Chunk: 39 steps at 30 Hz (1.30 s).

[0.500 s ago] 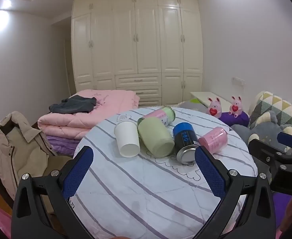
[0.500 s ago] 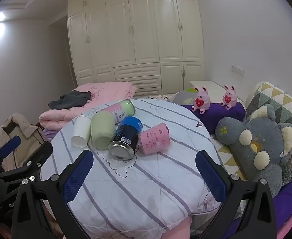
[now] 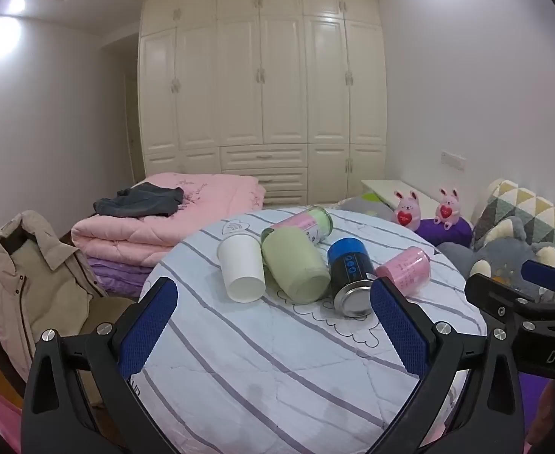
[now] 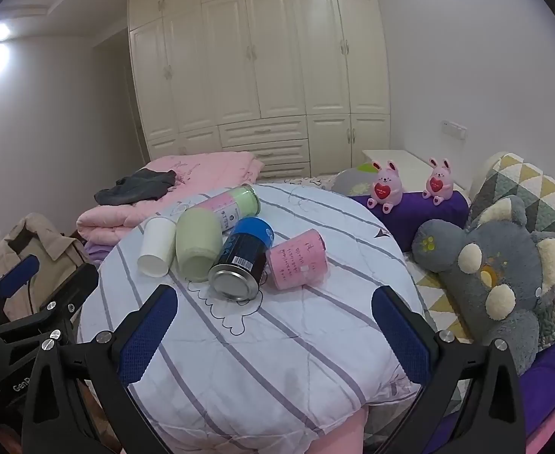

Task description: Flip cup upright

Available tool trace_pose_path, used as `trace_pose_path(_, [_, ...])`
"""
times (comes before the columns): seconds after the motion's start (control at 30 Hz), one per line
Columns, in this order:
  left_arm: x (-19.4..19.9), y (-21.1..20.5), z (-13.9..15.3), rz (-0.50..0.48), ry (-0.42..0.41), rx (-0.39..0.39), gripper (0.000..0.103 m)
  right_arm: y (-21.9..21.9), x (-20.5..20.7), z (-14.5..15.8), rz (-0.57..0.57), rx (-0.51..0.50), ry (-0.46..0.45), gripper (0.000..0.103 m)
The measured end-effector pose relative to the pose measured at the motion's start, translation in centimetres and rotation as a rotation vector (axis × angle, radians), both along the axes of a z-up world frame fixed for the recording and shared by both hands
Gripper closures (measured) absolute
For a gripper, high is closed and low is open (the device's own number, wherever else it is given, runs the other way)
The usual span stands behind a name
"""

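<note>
My left gripper (image 3: 273,321) and right gripper (image 4: 273,325) both hang spread wide with nothing between the pads, over the near half of the round table (image 4: 277,359), whose striped cloth lies bare up to its front edge. Five cups lie tipped in a cluster at the far middle: white paper cup (image 4: 156,251), green cup (image 4: 198,244), blue-black can (image 4: 241,259), pink cup (image 4: 298,259), and a pink-green bottle (image 4: 232,204) behind them.
</note>
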State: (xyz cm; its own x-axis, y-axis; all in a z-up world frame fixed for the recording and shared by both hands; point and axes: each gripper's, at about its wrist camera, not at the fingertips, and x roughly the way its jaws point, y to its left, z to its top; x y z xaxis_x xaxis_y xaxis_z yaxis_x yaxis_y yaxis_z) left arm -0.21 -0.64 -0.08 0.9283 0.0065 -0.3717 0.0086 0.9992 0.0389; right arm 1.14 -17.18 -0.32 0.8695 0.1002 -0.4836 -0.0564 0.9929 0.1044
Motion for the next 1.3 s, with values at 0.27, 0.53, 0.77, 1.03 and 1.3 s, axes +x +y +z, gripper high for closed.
trace_pose_path(0.27, [0.18,0.27,0.19,-0.017,0.012,-0.005,0.0,-0.36,0.28,-0.11,0.005,0.013,0.019,0.0])
trace_pose_path(0.53, [-0.03,0.03,0.22,-0.016,0.003,0.012,0.001,-0.37,0.41,-0.35,0.02,0.033,0.037,0.0])
trace_pose_path(0.77, [-0.05,-0.01,0.13,0.003,0.001,0.027,0.001,-0.39,0.63,-0.55,0.012,0.026,0.051,0.0])
trace_pose_path(1.03, [0.07,-0.08,0.06,-0.006,-0.003,0.028,0.001,-0.41,0.75,-0.8,0.012,0.021,0.064,0.0])
trace_pose_path(1.3, [-0.12,-0.31,-0.06,-0.001,-0.013,0.044,0.001,-0.37,0.52,-0.76,0.007,-0.002,0.063,0.0])
